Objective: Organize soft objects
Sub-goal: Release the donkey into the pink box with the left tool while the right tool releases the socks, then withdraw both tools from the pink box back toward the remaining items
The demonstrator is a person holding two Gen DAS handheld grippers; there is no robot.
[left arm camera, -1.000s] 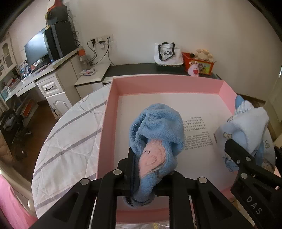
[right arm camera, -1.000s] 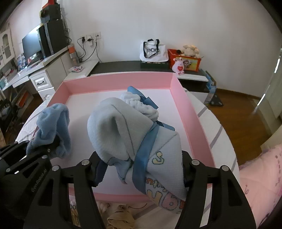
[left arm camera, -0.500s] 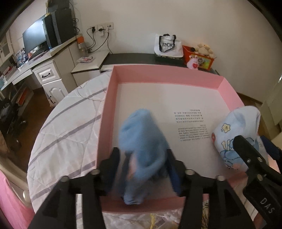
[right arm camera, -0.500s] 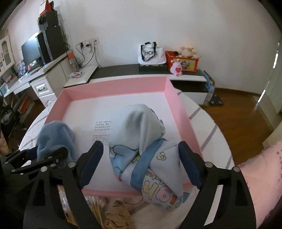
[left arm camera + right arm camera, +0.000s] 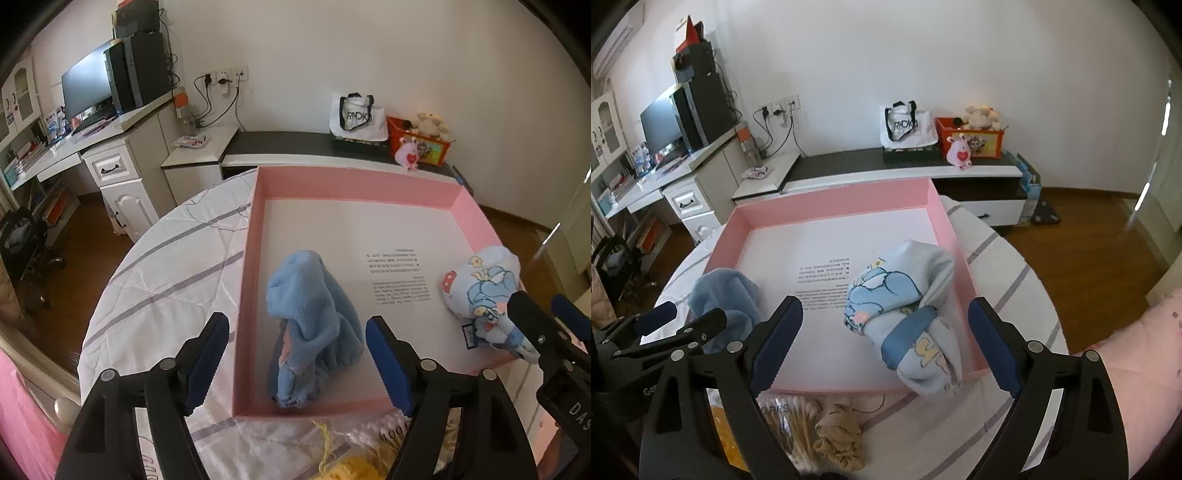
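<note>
Nearest you, on the striped cloth of the table [image 5: 155, 280], there's still clutter: a bag of cotton swabs [image 5: 792, 413], a tan wad of fabric [image 5: 840, 445] and sth yellow [image 5: 351, 469] under the left claw, all outside the box. Prob next to sort.

Your left claw [image 5: 297, 363] has just been opening, and its blue pads now stand clear on both sides of the fluffy blue garment [image 5: 312, 328], w/ nothing pinched. That piece sits slumped upright in the pink box [image 5: 354, 179], near-left corner, close to the front wall.

Your right claw [image 5: 886, 343] has likewise just spread wide; the printed baby garment [image 5: 905, 310] lies btwn the pads but untouched. It's in the near-right part of the box, one end draped over the front rim, so it may need a nudge inward.

Both sit at opposite sides, likely to keep the white middle w/ the printed text free for more items.

Beyond: low cabinet w/ a tote bag [image 5: 905, 125] and toy crate [image 5: 971, 138], desk at the left.
</note>
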